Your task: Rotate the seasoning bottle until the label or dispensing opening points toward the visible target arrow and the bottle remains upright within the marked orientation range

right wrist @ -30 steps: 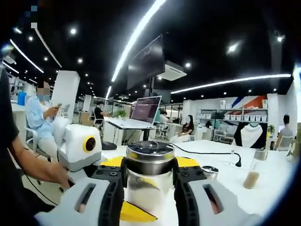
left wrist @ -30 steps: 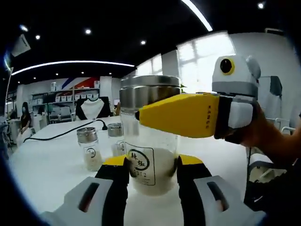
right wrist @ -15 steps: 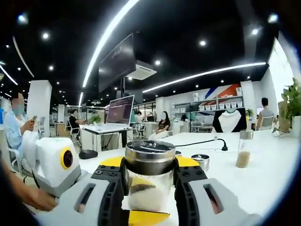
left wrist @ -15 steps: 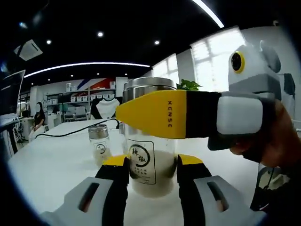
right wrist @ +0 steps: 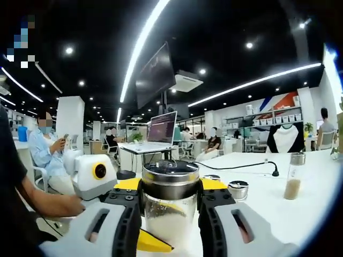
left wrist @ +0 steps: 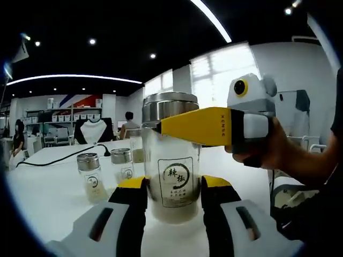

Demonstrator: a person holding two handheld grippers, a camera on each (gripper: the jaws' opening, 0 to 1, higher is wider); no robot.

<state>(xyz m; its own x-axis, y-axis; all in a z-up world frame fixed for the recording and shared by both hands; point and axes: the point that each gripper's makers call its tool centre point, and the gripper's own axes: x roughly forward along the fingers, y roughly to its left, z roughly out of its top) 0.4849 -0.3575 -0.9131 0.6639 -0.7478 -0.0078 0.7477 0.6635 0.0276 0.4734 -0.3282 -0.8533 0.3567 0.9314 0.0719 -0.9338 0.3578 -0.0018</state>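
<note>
While both tools close on it from opposite sides, the seasoning bottle point(left wrist: 172, 176) stands upright on the white table point(left wrist: 48, 193), a glass jar with pale powder in its lower part and a steel cap on top. Seen in the left gripper view, the left gripper point(left wrist: 173, 187) has its yellow-tipped black jaws pressed against the bottle's lower body on either side, narrow around the glass, with the printed label facing straight back between them. Higher up, the right gripper point(left wrist: 161, 126) reaches in level from the right, its yellow jaw lying across the bottle just under the cap. A hand point(left wrist: 268, 150) wraps the grey handle behind that jaw, the forearm running off to the right and downward.

From the right gripper view, the right gripper's point(right wrist: 170, 194) own jaws clamp the bottle point(right wrist: 170, 206) at the steel cap and upper glass, and a yellow tip of the left gripper point(right wrist: 153, 242) shows low, beyond the glass. To the left of these jaws the left gripper's white body sits behind a bare forearm point(right wrist: 53, 203) that crosses toward it.

Past the left gripper's jaws and to their left, two small shakers point(left wrist: 91, 176) with metal lids stand near each other on the table, and a black cable point(left wrist: 59, 155) curves behind them. Farther off are shelves, desks and seated people in an open office.
</note>
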